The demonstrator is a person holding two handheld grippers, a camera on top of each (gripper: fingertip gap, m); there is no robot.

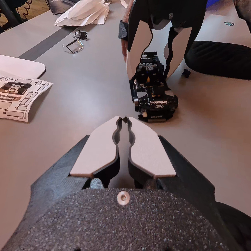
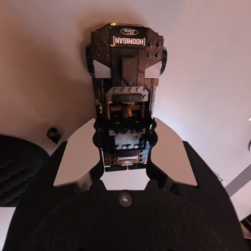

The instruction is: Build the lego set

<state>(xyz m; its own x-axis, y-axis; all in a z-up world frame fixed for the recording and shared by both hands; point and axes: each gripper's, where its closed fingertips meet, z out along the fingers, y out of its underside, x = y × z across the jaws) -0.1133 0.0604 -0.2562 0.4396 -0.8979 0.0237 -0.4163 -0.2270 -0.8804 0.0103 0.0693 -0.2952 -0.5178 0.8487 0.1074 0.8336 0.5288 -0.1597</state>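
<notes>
Grey bench (image 1: 81, 95): right claw (image 2: 124, 135) clamps black lego car (image 2: 126, 76) rear flanks, light, brittle; left claw (image 1: 124, 120) pinches tiny black piece (image 1: 124, 120).

The right gripper (image 2: 125, 120) hides the black lego car's (image 2: 126, 65) rear flanks.

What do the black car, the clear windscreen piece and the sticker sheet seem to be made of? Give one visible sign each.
Black car: hard plastic, glossy; studs and shiny highlights show.
Clear windscreen piece: transparent plastic, probably rigid; the table shows through it.
Sticker sheet: thin paper or film; its edge curls up.
</notes>
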